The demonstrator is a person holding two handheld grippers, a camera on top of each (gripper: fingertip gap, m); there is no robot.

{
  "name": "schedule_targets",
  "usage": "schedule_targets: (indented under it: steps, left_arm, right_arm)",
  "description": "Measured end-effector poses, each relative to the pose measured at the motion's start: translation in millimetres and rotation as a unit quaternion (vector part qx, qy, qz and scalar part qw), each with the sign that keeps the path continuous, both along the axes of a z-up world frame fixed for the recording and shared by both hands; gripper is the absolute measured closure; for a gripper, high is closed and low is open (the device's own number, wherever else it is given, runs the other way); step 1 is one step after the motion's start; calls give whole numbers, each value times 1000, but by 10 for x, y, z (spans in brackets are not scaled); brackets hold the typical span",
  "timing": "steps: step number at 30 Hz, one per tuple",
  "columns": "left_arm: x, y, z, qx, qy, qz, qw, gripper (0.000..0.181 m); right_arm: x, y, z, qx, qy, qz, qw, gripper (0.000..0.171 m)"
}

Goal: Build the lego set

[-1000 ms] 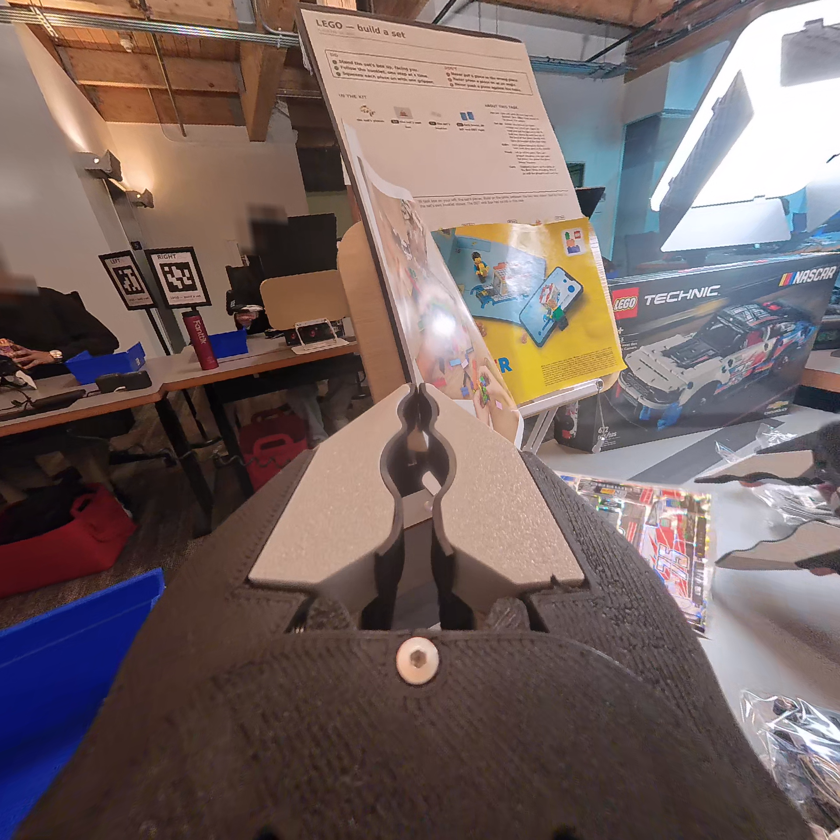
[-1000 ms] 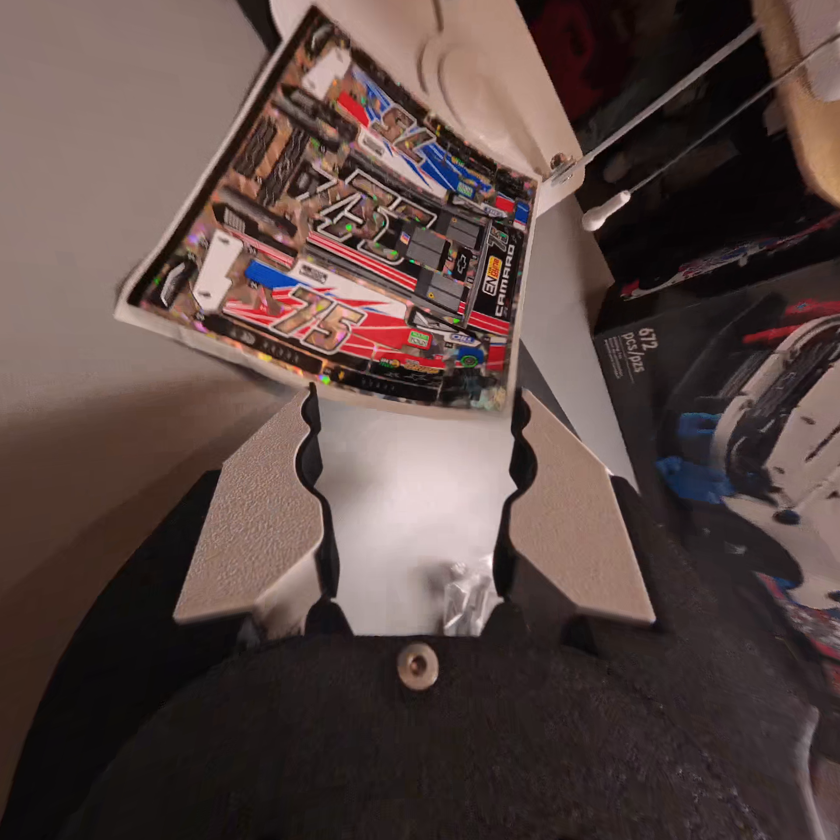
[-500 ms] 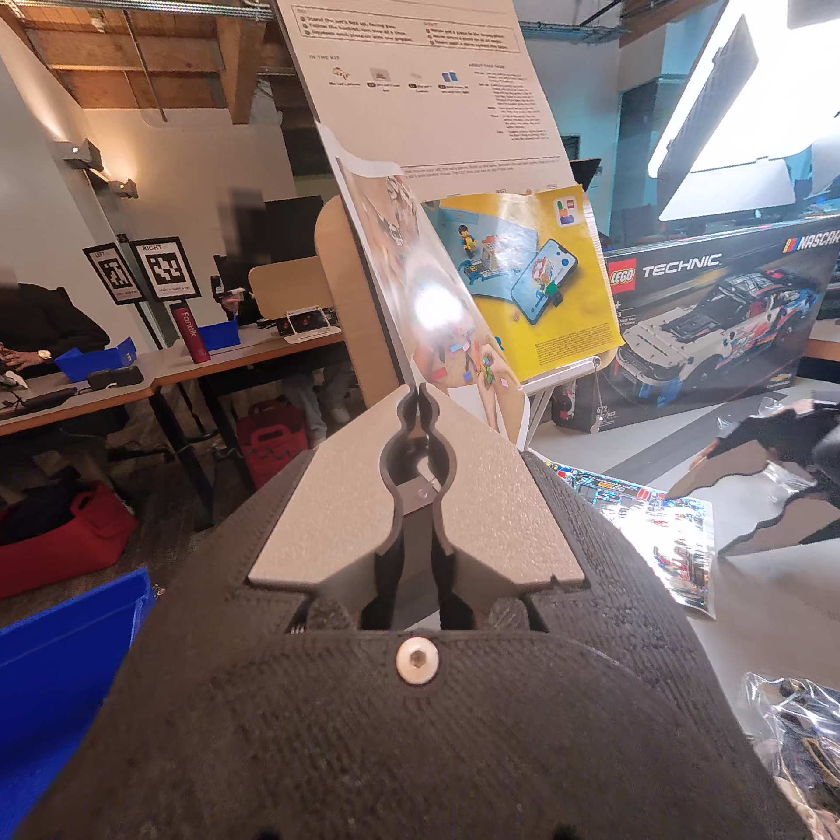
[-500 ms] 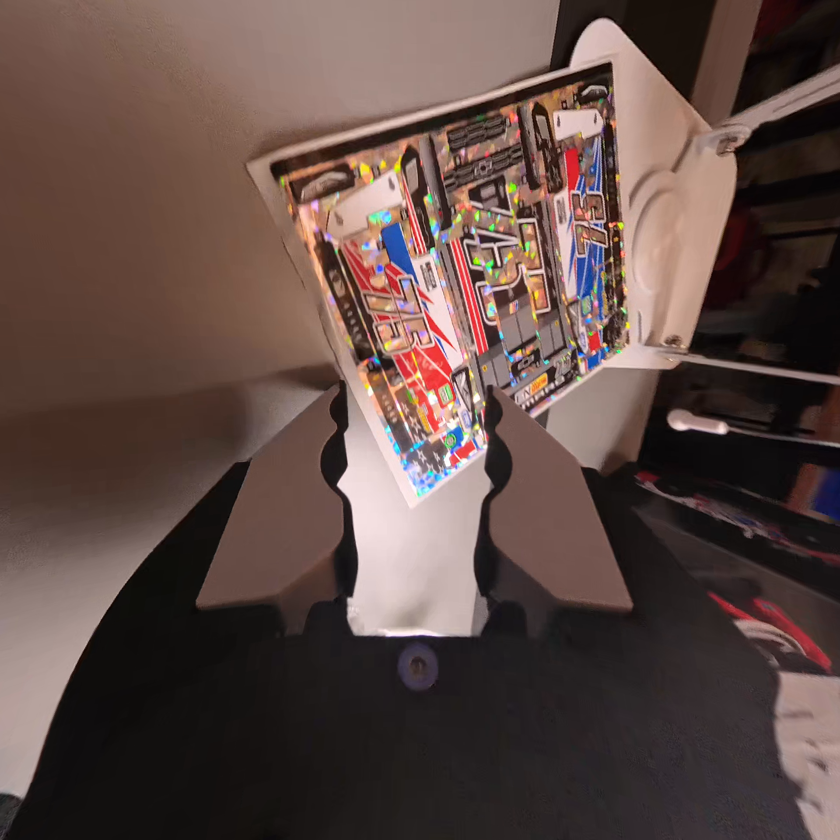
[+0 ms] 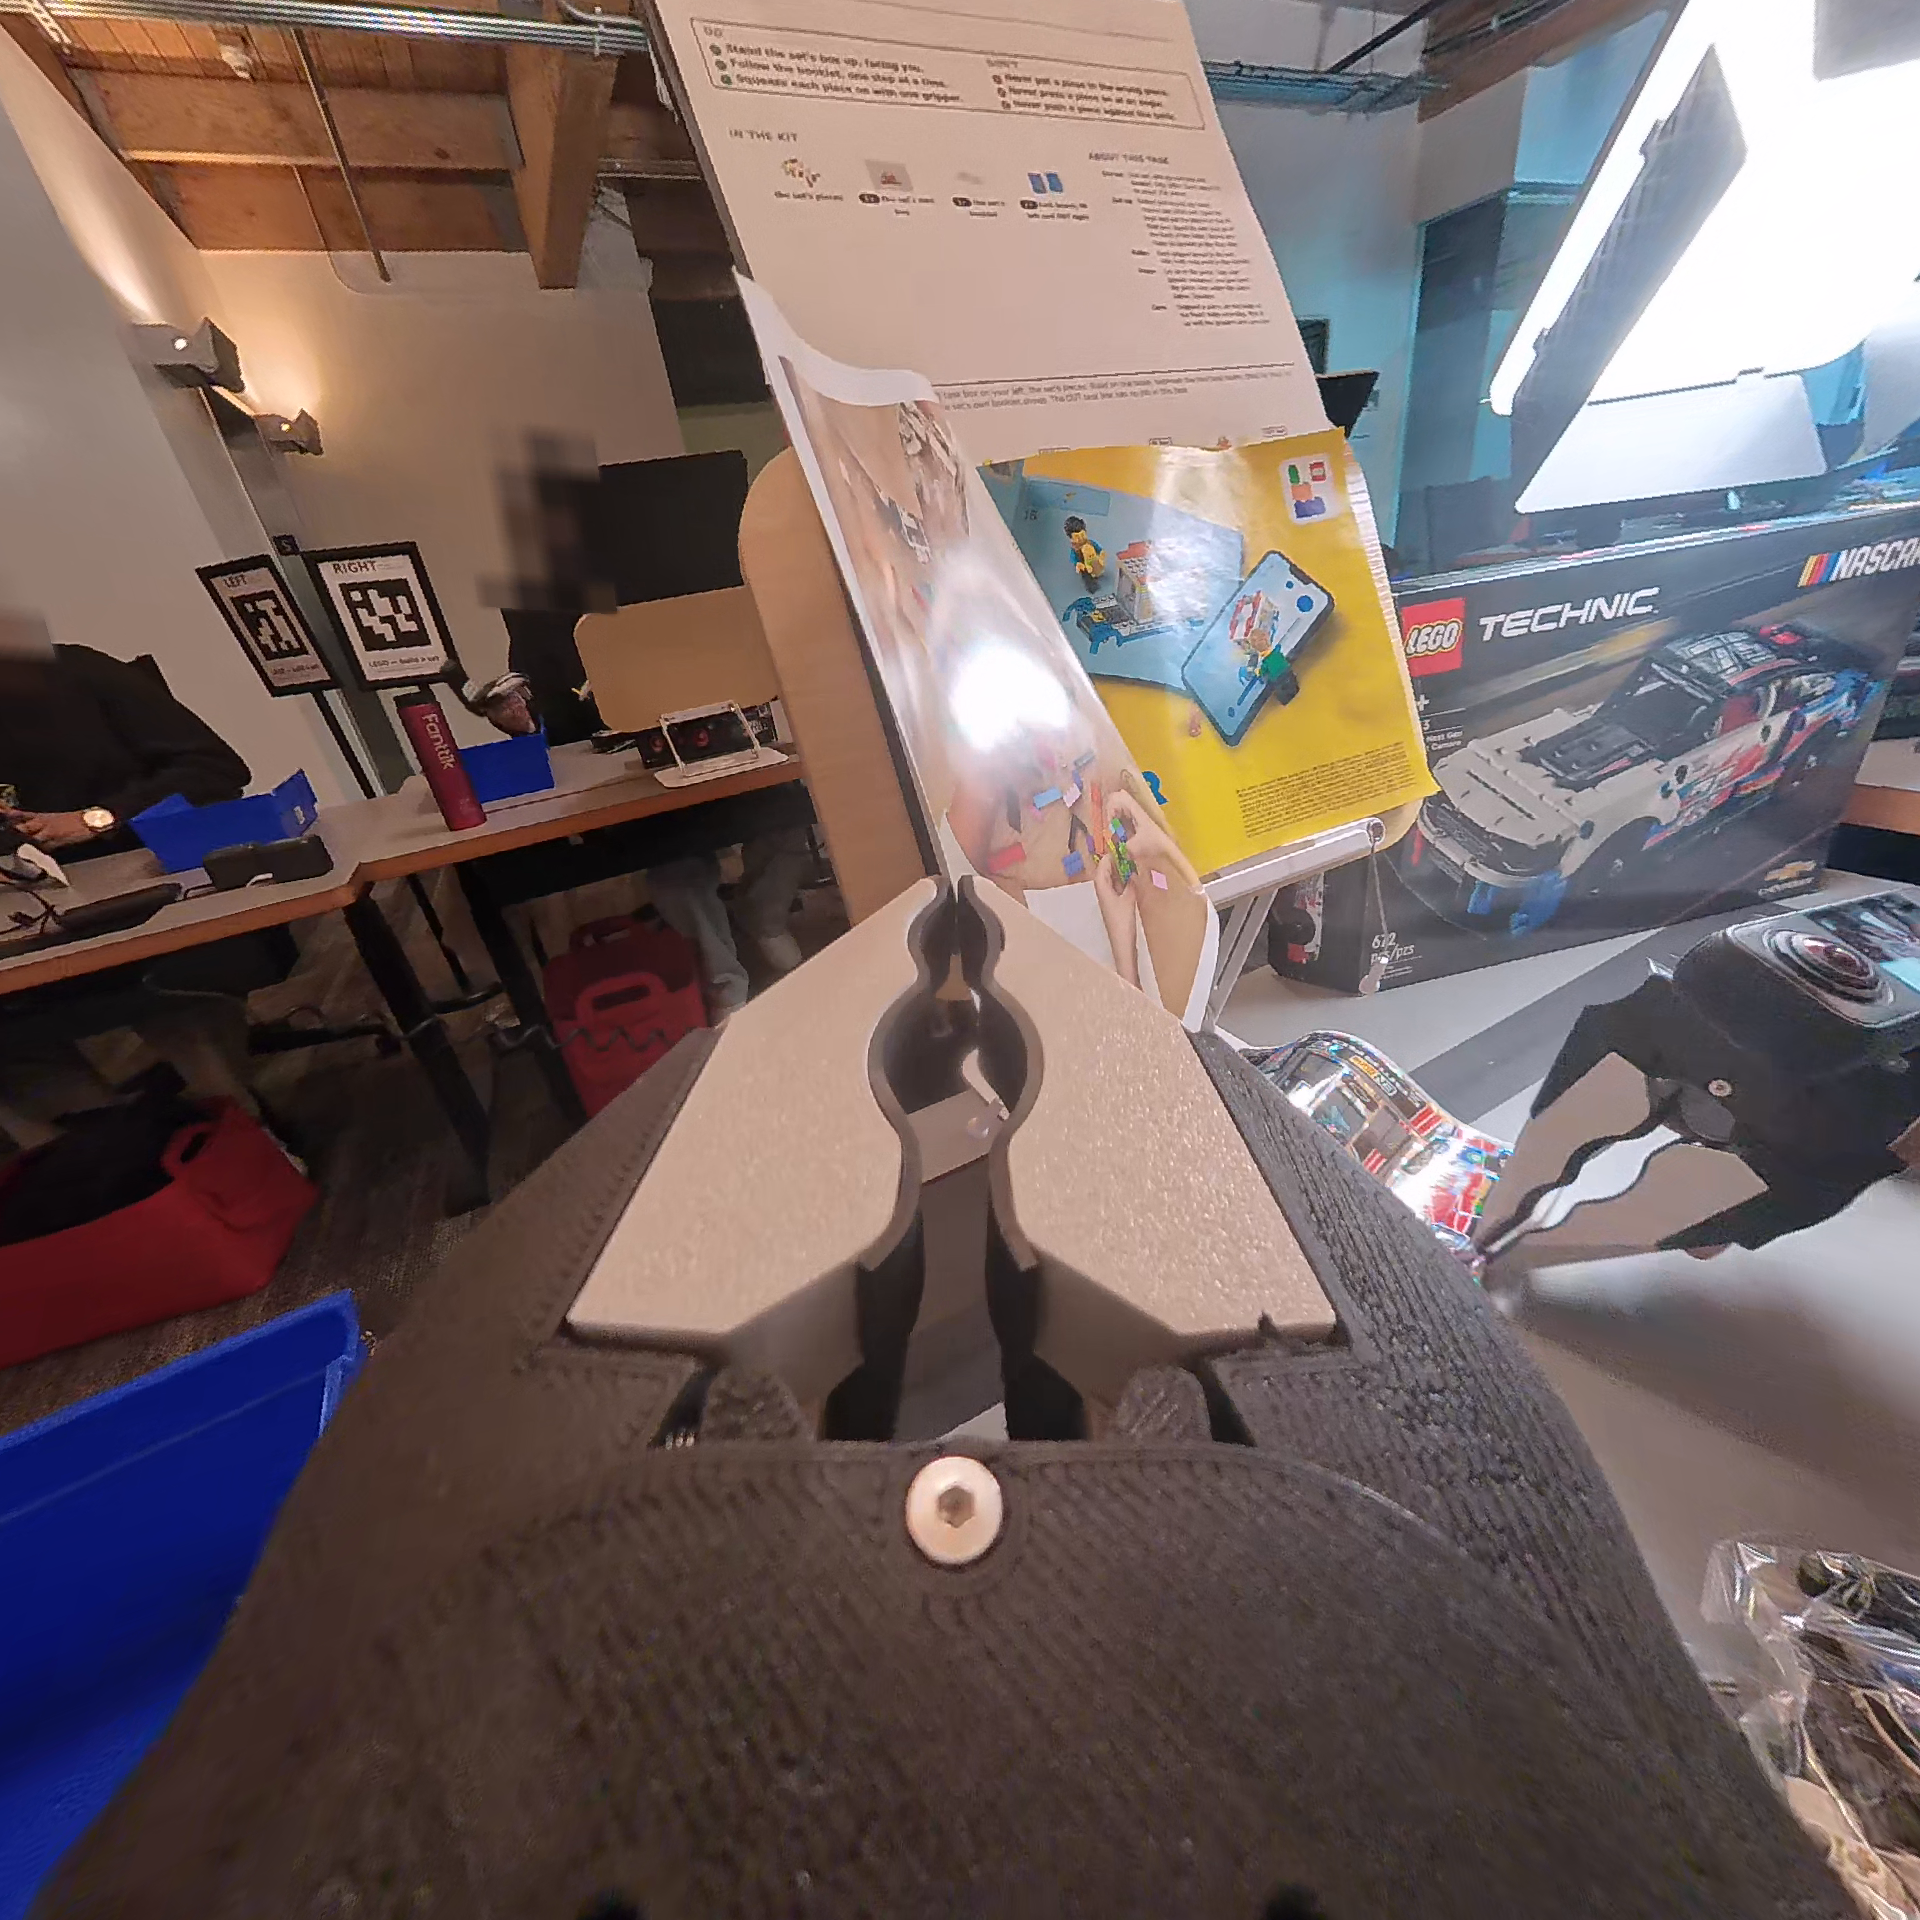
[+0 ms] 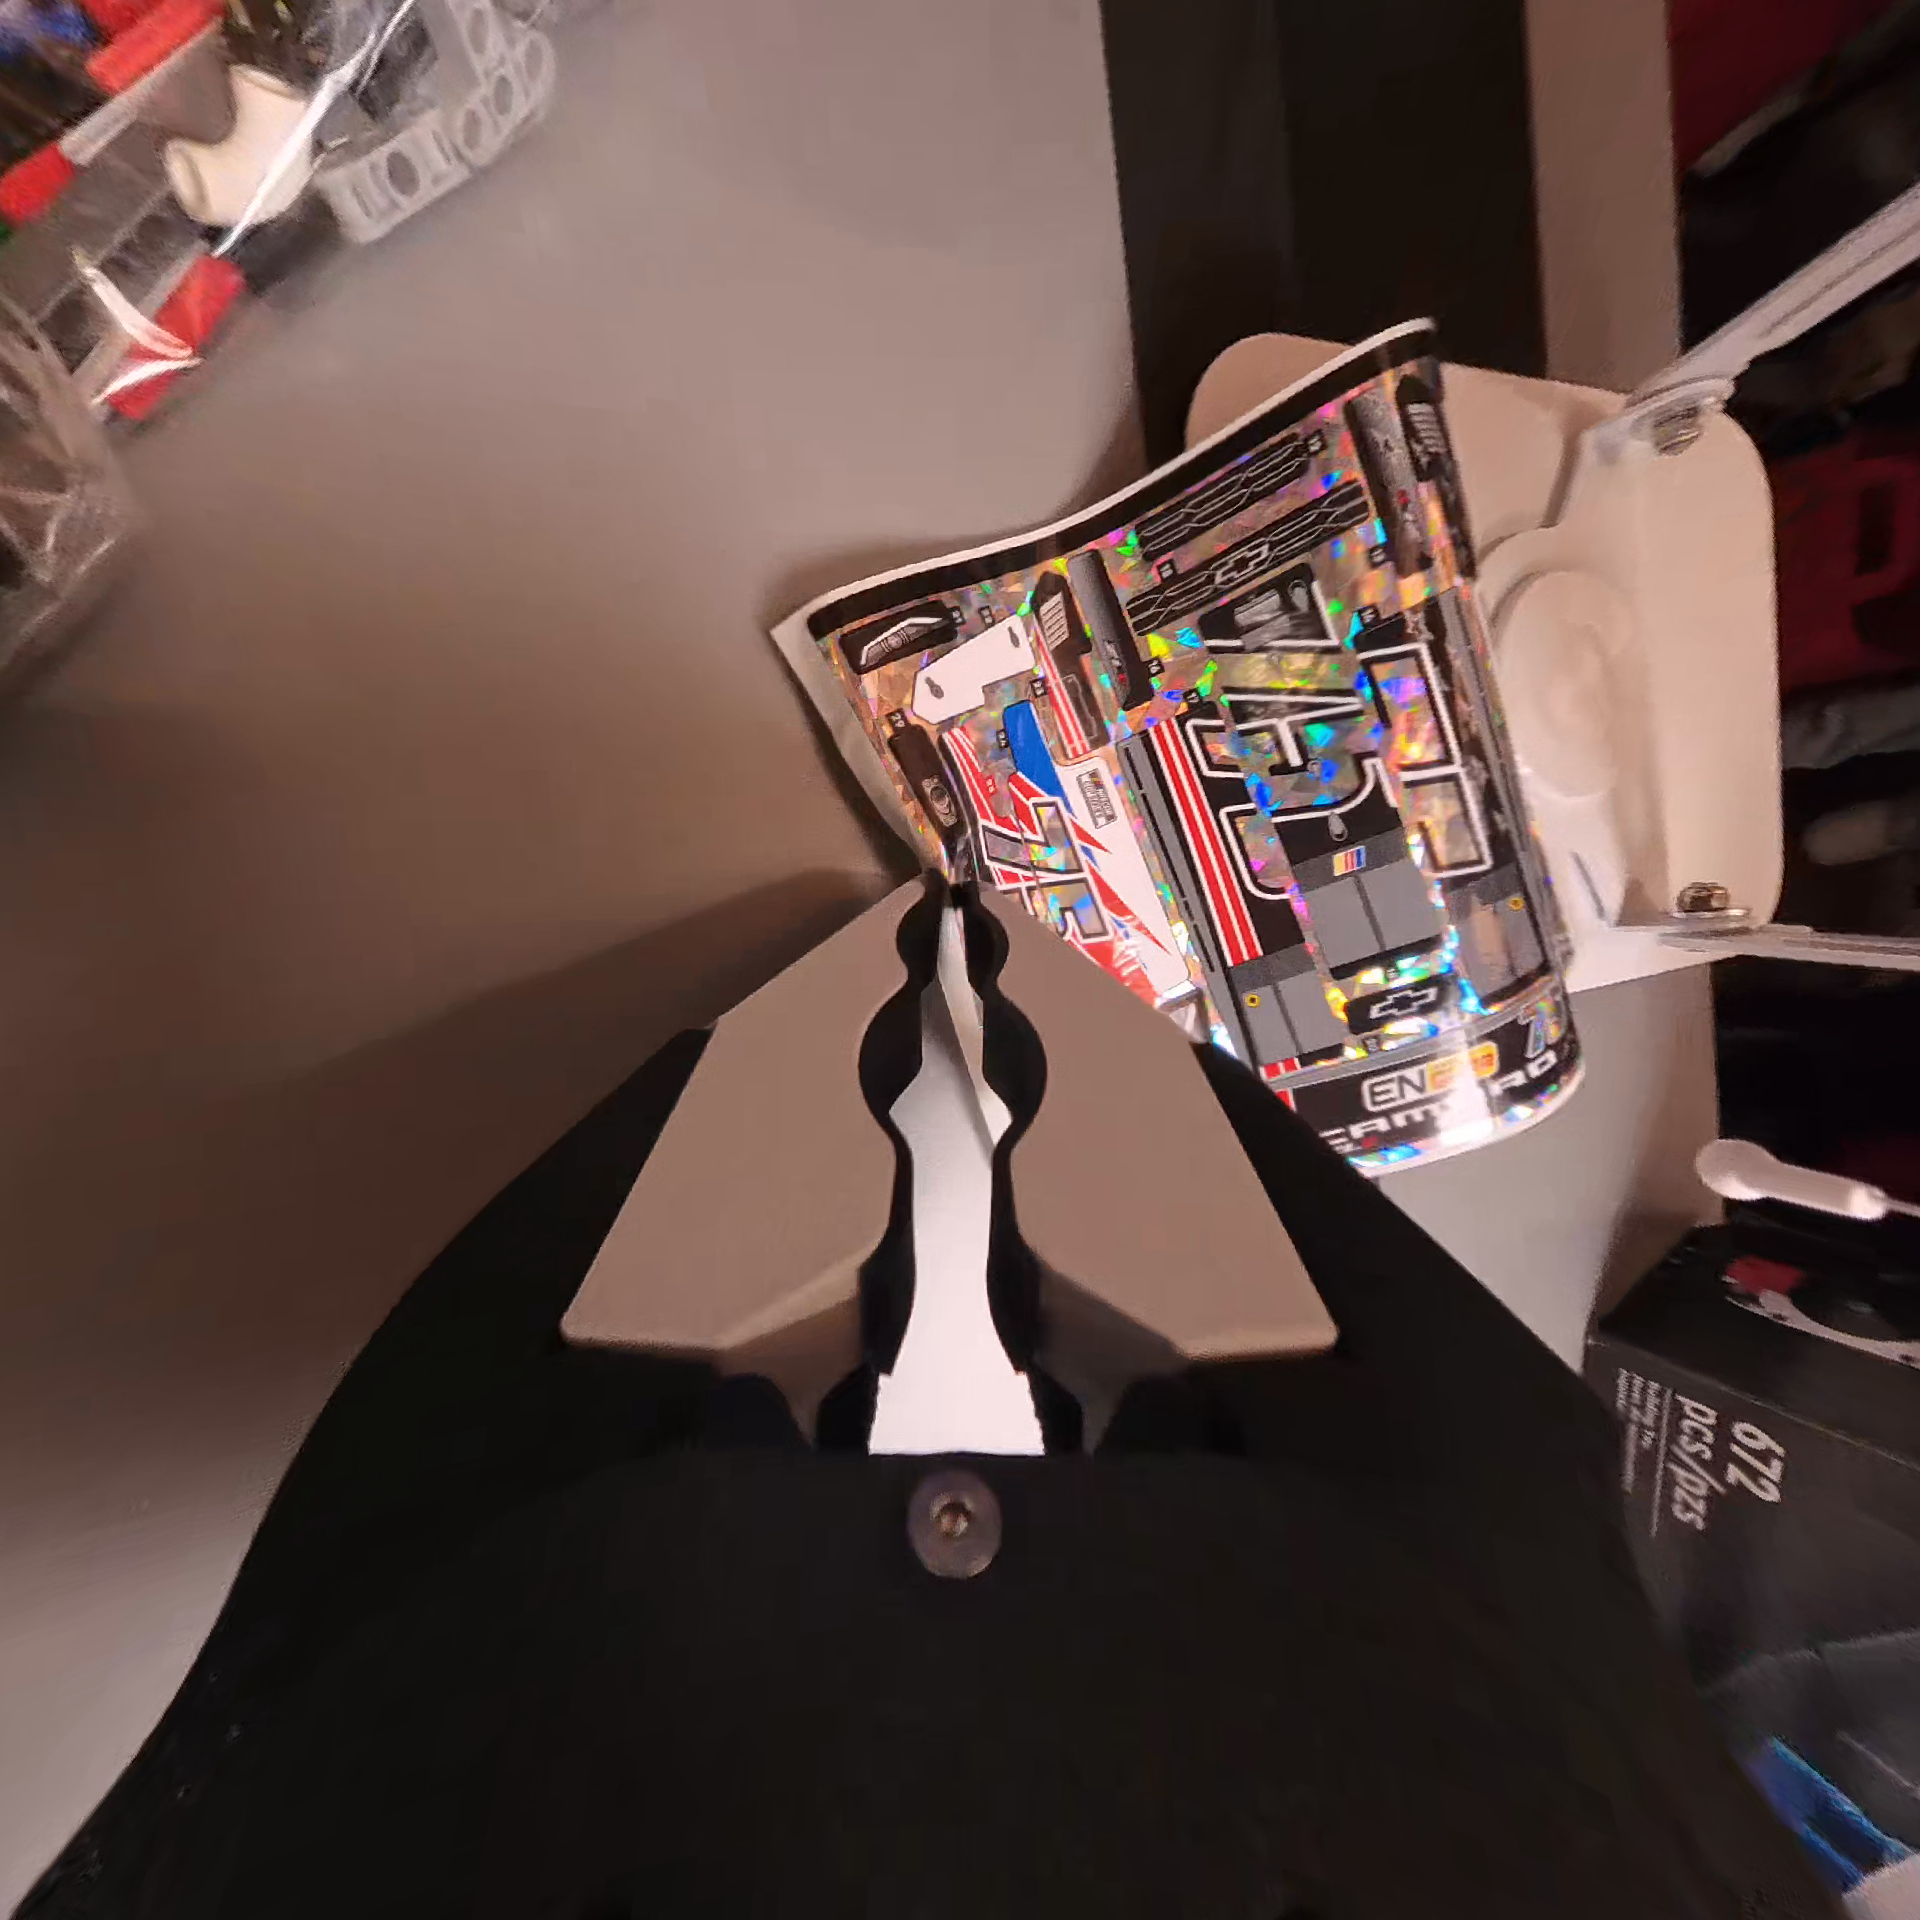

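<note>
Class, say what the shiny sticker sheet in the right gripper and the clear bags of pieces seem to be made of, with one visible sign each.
Shiny sticker sheet: likely holographic foil on white paper backing; it glitters rainbow and curls.
Clear bags of pieces: probably thin plastic film; see-through, crinkled, with glossy highlights.

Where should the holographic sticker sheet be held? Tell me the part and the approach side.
Hold the sticker sheet by its near edge, best on the plain margin, and come in edge-on with one finger on each face. It is thin and curling, so only an edge pinch seems to fit, and that keeps the fingers off most of the stickers. The right gripper is shut on that edge.
</note>
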State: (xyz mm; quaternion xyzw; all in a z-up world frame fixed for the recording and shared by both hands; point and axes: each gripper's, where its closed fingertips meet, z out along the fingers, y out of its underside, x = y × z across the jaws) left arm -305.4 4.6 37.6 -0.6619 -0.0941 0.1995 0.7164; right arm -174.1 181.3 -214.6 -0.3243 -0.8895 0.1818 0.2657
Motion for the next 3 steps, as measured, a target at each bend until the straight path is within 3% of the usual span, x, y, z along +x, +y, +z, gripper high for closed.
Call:
schedule_targets:
  steps: [1,3]
  left_arm:
    - [3,-1,3,0,1,0,1000,181]
    - [5,-6,9,1,1,0,1000,181]
  right_arm:
    - [-45,17,27,5,13,-9,1000,171]
    - [-93,-53,100,4,37,-8,999,171]
